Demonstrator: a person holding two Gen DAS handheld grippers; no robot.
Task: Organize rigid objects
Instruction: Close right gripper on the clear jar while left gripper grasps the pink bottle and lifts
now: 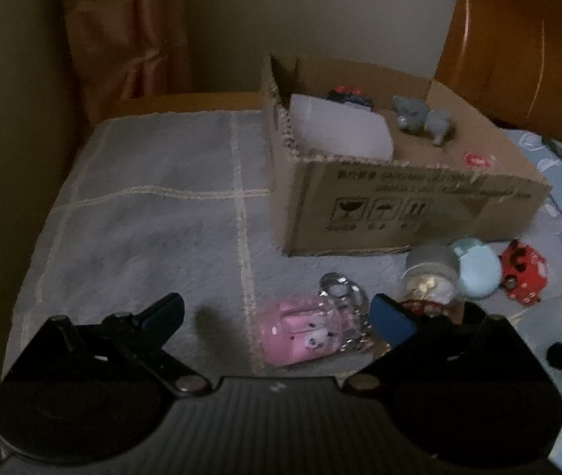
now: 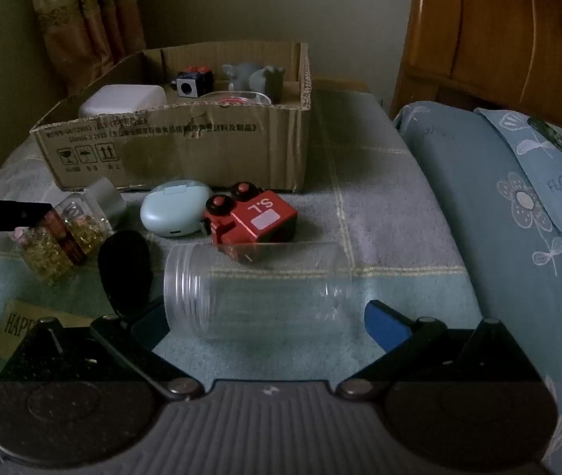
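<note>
Jar (image 2: 257,291) between open right tongs (image 2: 269,322)

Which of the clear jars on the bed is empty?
The big jar lying on its side between the right gripper's open fingers; the two small jars to its left hold yellow beads.

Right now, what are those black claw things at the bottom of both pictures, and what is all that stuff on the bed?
Each claw is a hand-held gripper that a person carries, one per hand, with a camera looking along its two fingers. One picture comes from the left hand-held gripper, the other from the right hand-held gripper. Both are open and hold nothing. A cardboard box on the bed already holds some toys. In front of it lie a clear plastic jar on its side, a red toy, a pale blue case and a pink-filled glass mug.
</note>
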